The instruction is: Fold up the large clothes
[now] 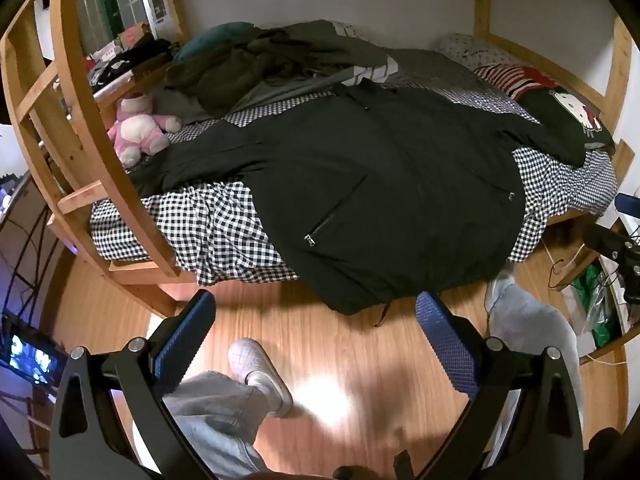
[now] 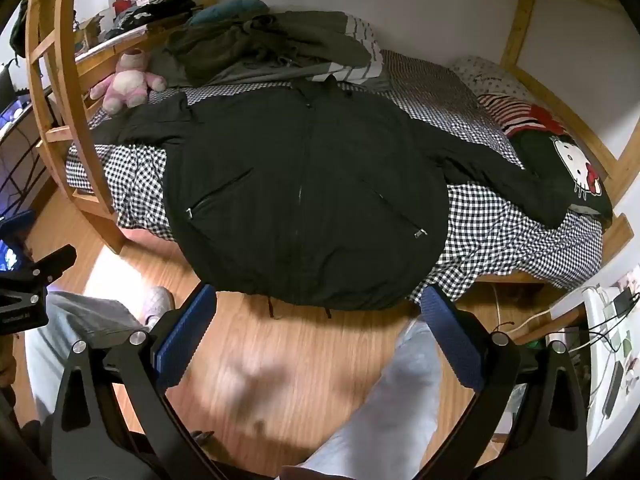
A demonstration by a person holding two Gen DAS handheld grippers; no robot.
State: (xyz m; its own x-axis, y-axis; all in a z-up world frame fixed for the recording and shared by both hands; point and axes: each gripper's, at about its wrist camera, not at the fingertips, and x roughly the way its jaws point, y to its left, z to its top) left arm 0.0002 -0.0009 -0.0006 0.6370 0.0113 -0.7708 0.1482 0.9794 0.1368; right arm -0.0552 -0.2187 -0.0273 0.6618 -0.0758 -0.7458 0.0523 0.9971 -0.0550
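Observation:
A large black zip jacket lies spread front-up across the checked bed, sleeves out to both sides, its hem hanging over the near bed edge. My left gripper hangs open over the wooden floor, short of the hem, nothing between its blue pads. My right gripper is open too, just in front of the hem's middle, holding nothing. The person's legs in grey trousers and white shoes stand below both grippers.
A heap of dark green clothes lies at the bed's back. A pink plush toy sits at the left, a cat-print cushion at the right. A wooden ladder frame stands left; a cluttered shelf stands right.

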